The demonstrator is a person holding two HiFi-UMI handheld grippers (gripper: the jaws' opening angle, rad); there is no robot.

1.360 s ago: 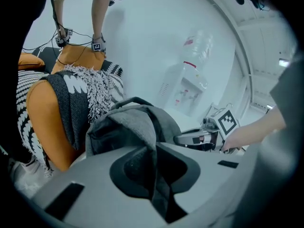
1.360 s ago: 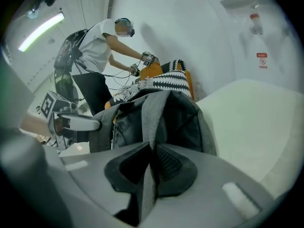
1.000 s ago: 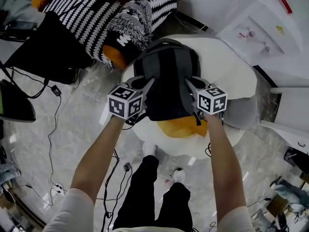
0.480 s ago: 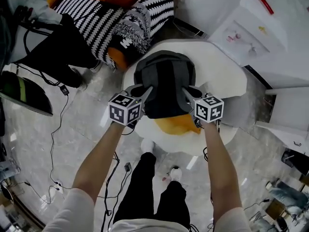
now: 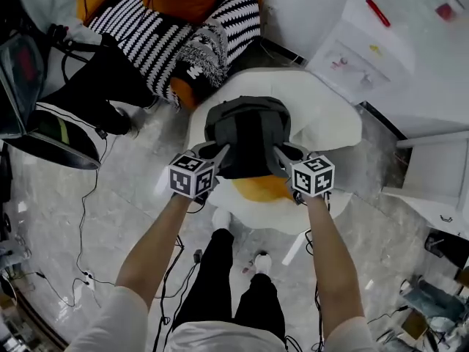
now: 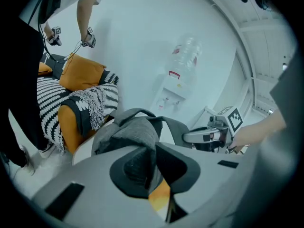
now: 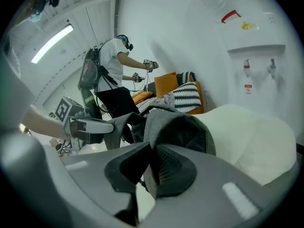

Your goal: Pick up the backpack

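Two pinches held the grey backpack [image 5: 245, 130]: the left gripper [image 5: 220, 151] clamped on its left edge, the right gripper [image 5: 281, 155] on its right, over the white round seat [image 5: 333, 119] beside a striped sofa [image 5: 161, 35]

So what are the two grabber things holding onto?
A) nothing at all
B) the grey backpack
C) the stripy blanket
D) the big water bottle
B: the left gripper and the right gripper both have their fingers pinched shut on the fabric of the grey backpack.
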